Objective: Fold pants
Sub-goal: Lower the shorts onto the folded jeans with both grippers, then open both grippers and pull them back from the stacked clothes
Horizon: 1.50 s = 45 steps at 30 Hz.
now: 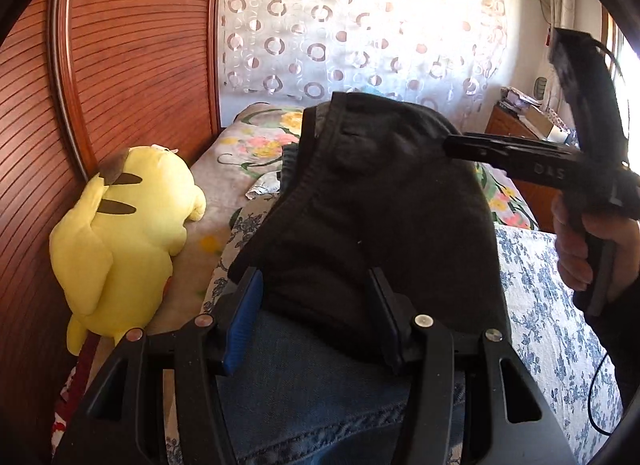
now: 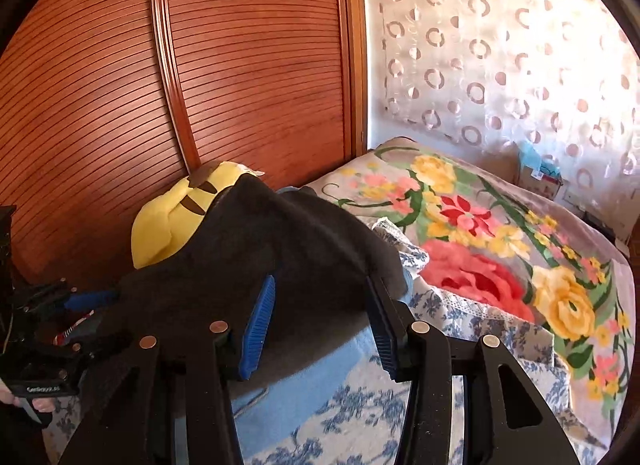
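At 9 o'clock in the left wrist view: yellow plush (image 1: 120, 233) lying against the ribbed wooden door (image 1: 132, 49). At centre: dark pants (image 1: 376, 201) raised off the bed (image 1: 552, 305), waistband uppermost, lower edge sagging between the fingers of the left gripper (image 1: 316, 317). Jaws there stand apart with cloth between them, though whether the pads actually pinch it cannot be told from this angle. Below the pants, at 6 o'clock: blue denim (image 1: 312, 385). At 3 o'clock: right gripper (image 1: 452, 145) reaching in sideways, tips closed on the pants' upper right edge; hand (image 1: 580, 241) wrapped round its handle.

At 9 o'clock in the right wrist view: left gripper (image 2: 94, 299) low against the door (image 2: 240, 65), blue tip at the pants' (image 2: 248, 257) left edge. Plush (image 2: 168, 221) peeking out behind the pants at 10 o'clock. At centre: dark cloth draped over the near fingers, light blue cloth (image 2: 300, 389) beneath. At 3 o'clock: floral blanket (image 2: 480, 249) spread over the bed (image 2: 360, 413), circle-patterned curtain (image 2: 500, 65) above at 1 o'clock.
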Each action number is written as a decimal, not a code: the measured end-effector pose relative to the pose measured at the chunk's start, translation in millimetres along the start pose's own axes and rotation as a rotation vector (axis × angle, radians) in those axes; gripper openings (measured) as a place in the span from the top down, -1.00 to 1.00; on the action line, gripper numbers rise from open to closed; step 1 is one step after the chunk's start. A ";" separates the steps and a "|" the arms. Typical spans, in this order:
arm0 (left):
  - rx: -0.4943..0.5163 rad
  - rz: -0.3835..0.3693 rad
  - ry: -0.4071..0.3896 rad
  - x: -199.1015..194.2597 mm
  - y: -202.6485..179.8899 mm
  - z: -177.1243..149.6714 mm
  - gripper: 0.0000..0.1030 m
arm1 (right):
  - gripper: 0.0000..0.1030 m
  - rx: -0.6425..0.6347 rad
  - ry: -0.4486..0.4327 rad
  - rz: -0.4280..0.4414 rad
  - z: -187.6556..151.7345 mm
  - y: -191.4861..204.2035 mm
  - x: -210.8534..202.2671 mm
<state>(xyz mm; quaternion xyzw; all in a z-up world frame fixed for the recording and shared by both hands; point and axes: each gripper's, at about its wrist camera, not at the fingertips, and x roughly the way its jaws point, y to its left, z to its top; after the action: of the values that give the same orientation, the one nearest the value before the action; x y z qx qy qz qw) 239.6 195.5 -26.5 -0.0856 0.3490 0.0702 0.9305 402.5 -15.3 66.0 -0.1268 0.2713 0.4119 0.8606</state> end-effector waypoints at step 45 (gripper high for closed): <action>0.213 -0.198 -0.193 -111.3 -119.1 -50.0 -0.99 | -0.98 0.223 -0.133 -0.331 -146.4 90.8 -218.5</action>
<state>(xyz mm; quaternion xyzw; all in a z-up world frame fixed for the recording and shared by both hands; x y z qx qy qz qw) 147.3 61.0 23.2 -0.0133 0.2533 -0.0513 0.9659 166.6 -162.8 71.2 -0.0462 0.2331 0.2400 0.9412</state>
